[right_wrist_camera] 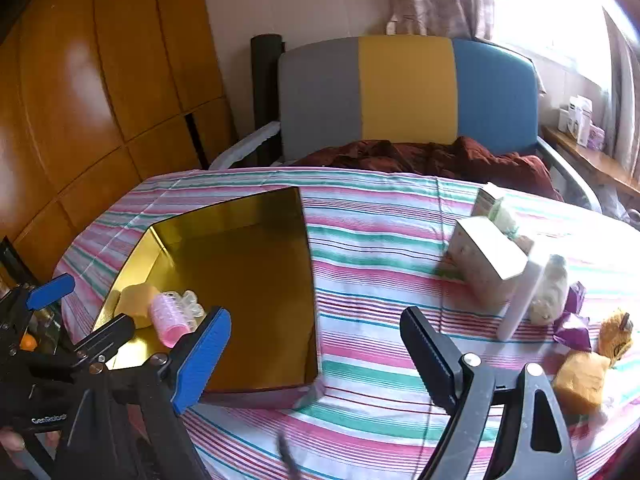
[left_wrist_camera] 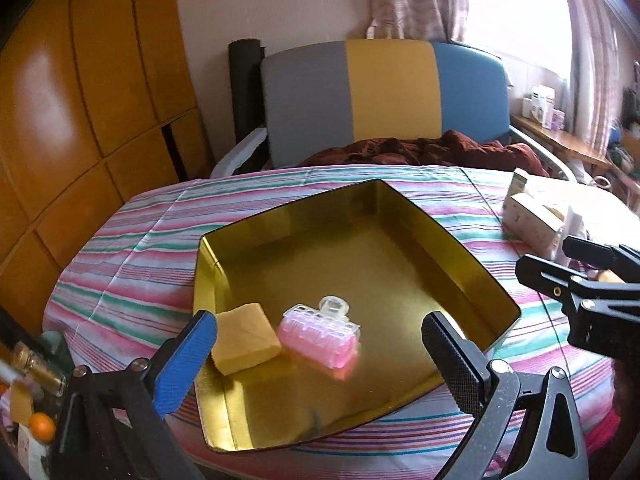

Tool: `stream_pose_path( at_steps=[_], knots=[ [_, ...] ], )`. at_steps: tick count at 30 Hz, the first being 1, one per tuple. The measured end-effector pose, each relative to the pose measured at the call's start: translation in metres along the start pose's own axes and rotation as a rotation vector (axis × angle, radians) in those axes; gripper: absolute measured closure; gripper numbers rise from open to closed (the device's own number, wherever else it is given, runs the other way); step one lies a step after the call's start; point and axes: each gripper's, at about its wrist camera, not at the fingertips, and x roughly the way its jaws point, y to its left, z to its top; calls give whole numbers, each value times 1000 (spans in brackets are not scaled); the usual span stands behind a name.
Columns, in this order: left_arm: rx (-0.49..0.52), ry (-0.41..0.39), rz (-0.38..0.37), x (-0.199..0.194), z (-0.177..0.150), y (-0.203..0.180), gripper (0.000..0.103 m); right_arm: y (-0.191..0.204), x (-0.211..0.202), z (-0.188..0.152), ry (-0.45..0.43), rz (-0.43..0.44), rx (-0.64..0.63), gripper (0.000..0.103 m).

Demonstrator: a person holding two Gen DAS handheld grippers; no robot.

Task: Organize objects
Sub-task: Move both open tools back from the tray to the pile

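A gold tray [left_wrist_camera: 472,280] [right_wrist_camera: 240,208] lies on the striped tablecloth. In it sit a yellow sponge [left_wrist_camera: 244,338] [right_wrist_camera: 136,300] and a pink hair roller with a clear clip [left_wrist_camera: 320,330] [right_wrist_camera: 170,316], side by side. My left gripper [left_wrist_camera: 320,360] is open and empty, just above the tray's near edge, in front of the two items. My right gripper [right_wrist_camera: 316,356] is open and empty over the cloth right of the tray. To its right lie white boxes [right_wrist_camera: 486,260], a white bottle [right_wrist_camera: 520,300], a purple wrapper [right_wrist_camera: 572,324] and a yellow block [right_wrist_camera: 582,380].
A chair with a grey, yellow and blue back [left_wrist_camera: 384,96] stands behind the table with a dark red cloth [left_wrist_camera: 420,152] on it. Wooden cabinets [left_wrist_camera: 80,100] line the left. Bottles and an orange [left_wrist_camera: 40,426] sit low at the left.
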Motion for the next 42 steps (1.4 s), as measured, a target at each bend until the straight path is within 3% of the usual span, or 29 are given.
stream_pose_path(
  at_steps=[12, 25, 37, 42],
  knots=[
    [62, -8, -66, -1, 6, -24, 0, -53, -10, -4, 9, -90, 98, 15],
    [161, 16, -182, 7, 13, -68, 0, -144, -48, 8, -29, -220, 294, 15],
    [351, 94, -445, 20, 15, -151, 0, -262, -111, -9, -11, -368, 541, 15],
    [399, 119, -540, 25, 22, -193, 0, -288, -126, -23, 6, -386, 600, 15]
  ],
)
